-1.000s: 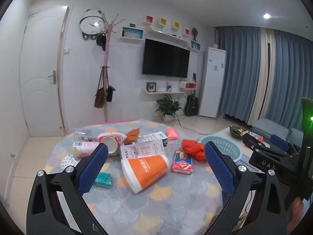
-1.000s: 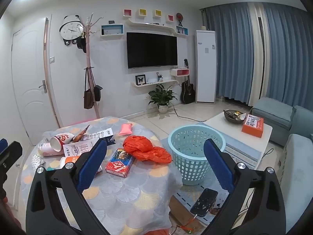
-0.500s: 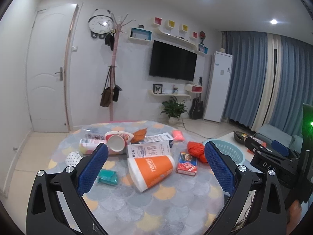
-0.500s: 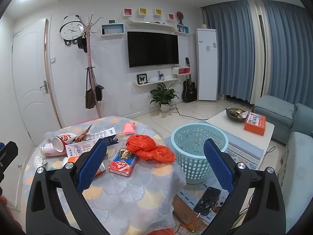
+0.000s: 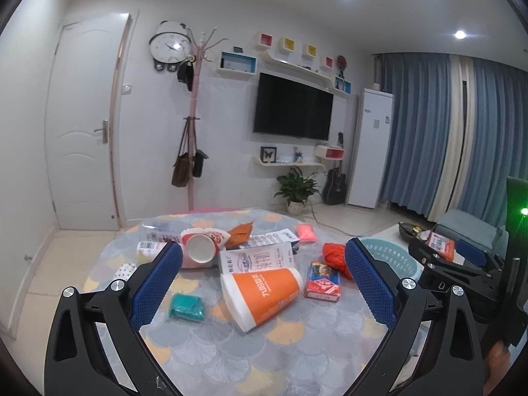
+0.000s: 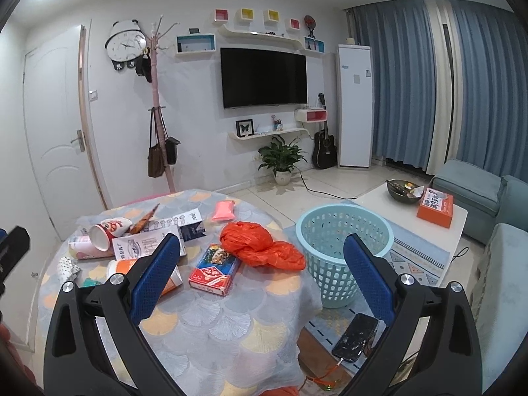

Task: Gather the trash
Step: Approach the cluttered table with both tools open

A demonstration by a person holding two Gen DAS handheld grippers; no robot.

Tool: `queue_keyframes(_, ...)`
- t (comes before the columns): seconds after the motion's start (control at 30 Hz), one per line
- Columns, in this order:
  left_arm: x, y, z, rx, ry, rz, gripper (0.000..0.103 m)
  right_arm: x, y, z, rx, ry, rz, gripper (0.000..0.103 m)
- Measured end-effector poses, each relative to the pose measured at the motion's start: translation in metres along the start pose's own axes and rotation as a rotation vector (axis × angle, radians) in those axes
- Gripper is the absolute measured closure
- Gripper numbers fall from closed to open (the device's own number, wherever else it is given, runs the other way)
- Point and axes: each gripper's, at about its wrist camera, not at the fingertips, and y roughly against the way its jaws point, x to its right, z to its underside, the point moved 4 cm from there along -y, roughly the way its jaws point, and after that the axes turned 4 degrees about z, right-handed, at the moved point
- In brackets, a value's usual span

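left wrist view had the orange cup lying on its side mid-table, red box just beside it, teal packet near. left gripper hovered above, jaws spread, holding nothing. right gripper, jaws spread too, hung over the table; blue basket stood on the floor beside the table.

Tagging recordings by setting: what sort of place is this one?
A home living room, most likely: a black wall-mounted television, a blue-grey fabric sofa and a round cloth-covered table littered with trash beside a light-blue plastic basket.
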Motion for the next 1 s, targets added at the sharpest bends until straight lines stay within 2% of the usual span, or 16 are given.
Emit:
queue_keyframes(0.33,-0.009,-0.01,0.003,0.023,0.059,0.005,0.007,0.002,-0.018,0.011,-0.024,0.005,0.022,0.008)
queue_keyframes(0.73,-0.024,-0.032,0.014,-0.03,0.076,-0.047,0.007,0.002,-0.039,0.02,-0.061,-0.002,0.044,0.008)
queue_keyframes(1.0,-0.028,-0.037,0.018,-0.054,0.081,-0.05,0.007,0.002,-0.048,0.025,-0.083,0.002,0.044,0.008)
